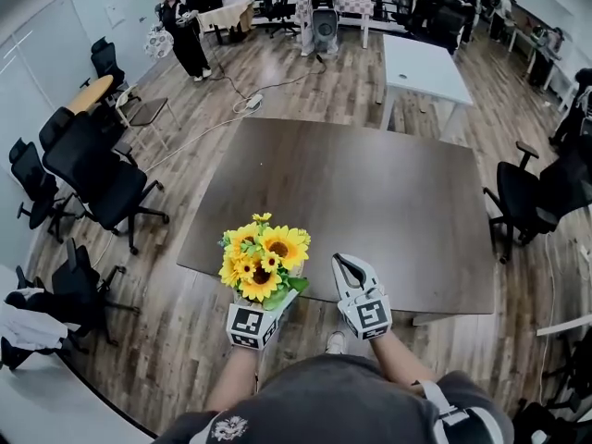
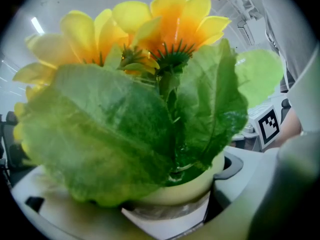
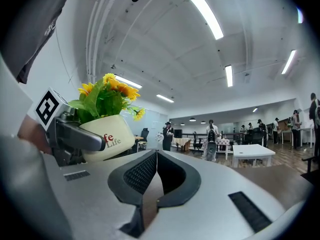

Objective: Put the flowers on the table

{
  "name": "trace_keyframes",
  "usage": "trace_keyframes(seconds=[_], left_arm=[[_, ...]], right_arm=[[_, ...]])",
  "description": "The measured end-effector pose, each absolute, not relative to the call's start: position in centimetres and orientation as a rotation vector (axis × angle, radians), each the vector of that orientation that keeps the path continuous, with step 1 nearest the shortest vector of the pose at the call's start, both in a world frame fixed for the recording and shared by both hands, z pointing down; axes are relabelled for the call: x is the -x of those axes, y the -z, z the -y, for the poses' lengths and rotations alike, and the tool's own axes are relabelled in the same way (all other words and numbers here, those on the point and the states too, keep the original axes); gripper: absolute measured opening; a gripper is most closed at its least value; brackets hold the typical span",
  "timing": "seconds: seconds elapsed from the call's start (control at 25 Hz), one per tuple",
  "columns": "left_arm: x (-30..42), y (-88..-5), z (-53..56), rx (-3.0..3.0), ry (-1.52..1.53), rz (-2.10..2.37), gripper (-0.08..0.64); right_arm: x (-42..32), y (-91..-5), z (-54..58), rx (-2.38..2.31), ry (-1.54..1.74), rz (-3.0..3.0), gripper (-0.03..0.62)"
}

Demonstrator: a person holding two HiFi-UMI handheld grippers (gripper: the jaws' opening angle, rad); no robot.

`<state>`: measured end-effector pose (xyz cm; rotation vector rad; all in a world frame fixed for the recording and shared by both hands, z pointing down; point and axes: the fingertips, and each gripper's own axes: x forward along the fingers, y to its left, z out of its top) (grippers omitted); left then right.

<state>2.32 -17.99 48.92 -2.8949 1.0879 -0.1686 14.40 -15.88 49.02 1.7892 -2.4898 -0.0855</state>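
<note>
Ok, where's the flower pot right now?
In the head view, the flower pot is clamped in the left gripper at the near edge of the dark table, just left of the shut right gripper.

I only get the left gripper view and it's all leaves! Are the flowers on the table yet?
Observer: Not yet, I think. The head view shows the left gripper holding the pot at the table's near edge.
Operator: What's my other gripper doing?
Observer: The right gripper is shut with nothing in it, beside the flowers.
Operator: Is the pot plain?
Observer: No. The right gripper view shows letters on it, ending in "Life".
</note>
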Motion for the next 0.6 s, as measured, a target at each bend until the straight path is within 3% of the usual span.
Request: trace_keyframes(seconds=[0.6], left_arm=[[-7.0, -49.8, 24.2, 2.888, 0.193, -1.105, 0.558]], right_arm=[[-16.1, -49.1, 21.2, -1.613, 0.219, 2.51, 0.023]])
